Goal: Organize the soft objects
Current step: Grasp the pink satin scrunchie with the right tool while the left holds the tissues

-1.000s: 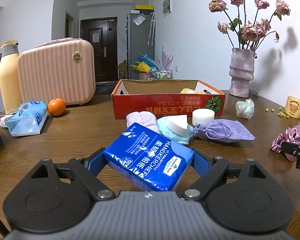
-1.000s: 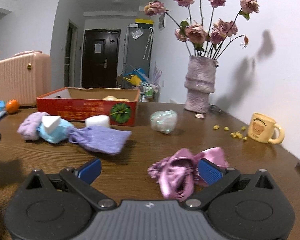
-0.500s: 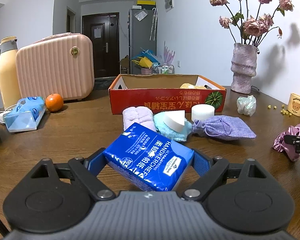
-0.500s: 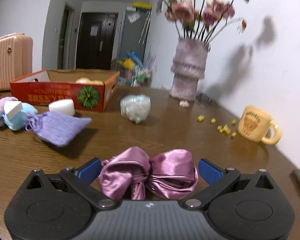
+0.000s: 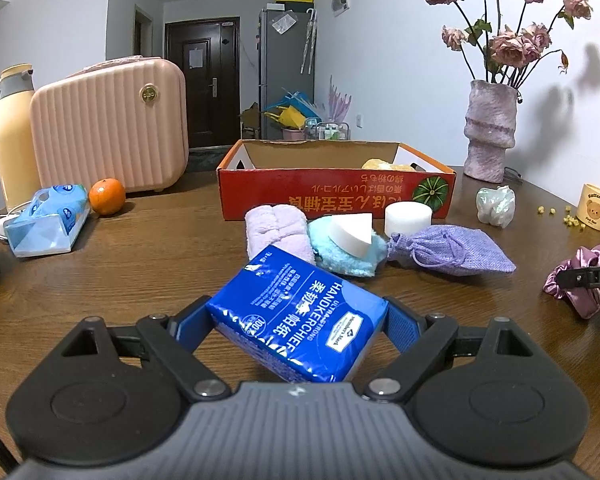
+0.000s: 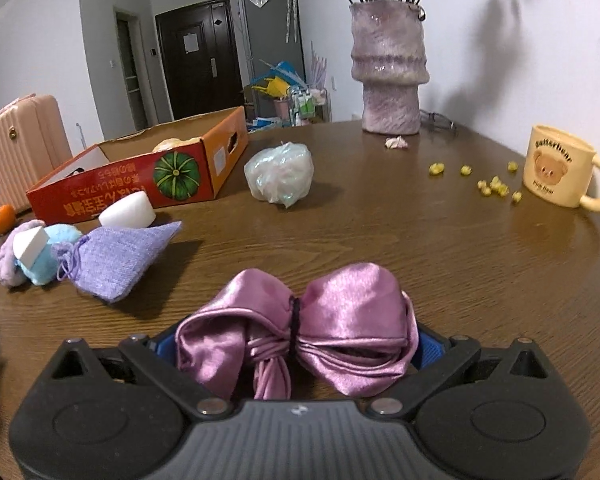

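My left gripper [image 5: 296,328] is shut on a blue tissue pack [image 5: 296,316], held just above the wooden table. My right gripper [image 6: 296,344] is shut on a pink satin scrunchie [image 6: 300,328], which also shows in the left wrist view [image 5: 580,276]. A red cardboard box [image 5: 336,196] stands open behind a cluster of soft things: a lilac rolled towel [image 5: 276,228], a light blue fluffy cloth [image 5: 340,252] with a white wedge sponge [image 5: 350,234] on it, a white round sponge [image 5: 406,218] and a purple drawstring pouch [image 5: 452,250].
A pink suitcase [image 5: 108,124], a yellow flask [image 5: 14,136], an orange [image 5: 107,196] and a light blue tissue pack [image 5: 46,226] are at the left. A vase of roses [image 5: 488,132], a crumpled plastic bag [image 6: 280,176], a bear mug [image 6: 560,172] and yellow crumbs [image 6: 492,186] are at the right.
My right gripper moved forward over the pink scrunchie and closed on it. My left gripper holds the blue tissue pack as before and has come slightly lower.
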`<state>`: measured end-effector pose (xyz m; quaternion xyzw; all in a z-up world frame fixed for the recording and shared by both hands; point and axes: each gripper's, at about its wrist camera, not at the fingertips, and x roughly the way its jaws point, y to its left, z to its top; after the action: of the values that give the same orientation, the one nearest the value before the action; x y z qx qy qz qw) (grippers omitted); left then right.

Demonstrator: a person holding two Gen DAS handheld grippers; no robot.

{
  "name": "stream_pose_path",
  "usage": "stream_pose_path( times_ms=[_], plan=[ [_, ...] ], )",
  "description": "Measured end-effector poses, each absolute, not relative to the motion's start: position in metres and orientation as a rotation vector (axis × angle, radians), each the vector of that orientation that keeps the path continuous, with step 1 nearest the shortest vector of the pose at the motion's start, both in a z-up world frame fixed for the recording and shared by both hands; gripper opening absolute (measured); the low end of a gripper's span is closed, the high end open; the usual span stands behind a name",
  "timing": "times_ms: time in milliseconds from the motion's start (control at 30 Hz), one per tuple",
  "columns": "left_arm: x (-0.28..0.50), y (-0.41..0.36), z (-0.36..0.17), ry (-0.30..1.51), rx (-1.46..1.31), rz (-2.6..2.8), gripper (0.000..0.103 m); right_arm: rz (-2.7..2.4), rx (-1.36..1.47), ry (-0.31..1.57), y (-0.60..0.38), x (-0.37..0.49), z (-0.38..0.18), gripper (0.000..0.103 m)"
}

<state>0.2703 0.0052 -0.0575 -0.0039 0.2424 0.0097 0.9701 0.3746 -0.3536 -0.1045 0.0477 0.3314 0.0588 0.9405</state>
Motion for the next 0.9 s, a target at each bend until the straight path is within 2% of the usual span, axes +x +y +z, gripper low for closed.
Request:
stream_pose_path(
  times_ms=[467, 667, 900],
  plan=[
    [0.263, 0.007, -0.055, 0.464, -0.012, 0.011, 0.089, 0.156, 0.118, 0.646, -0.353, 0.368, -0.101, 0.055],
    [0.26, 0.007, -0.053, 0.449, -0.013, 0.007, 0.089, 0.156, 0.101, 0.615, -0.341, 0.358, -0.098, 0.045],
    [0.256, 0.007, -0.05, 0.43, -0.017, 0.005, 0.089, 0.14, 0.072, 0.529, -0.326, 0.338, -0.091, 0.042]
  ],
)
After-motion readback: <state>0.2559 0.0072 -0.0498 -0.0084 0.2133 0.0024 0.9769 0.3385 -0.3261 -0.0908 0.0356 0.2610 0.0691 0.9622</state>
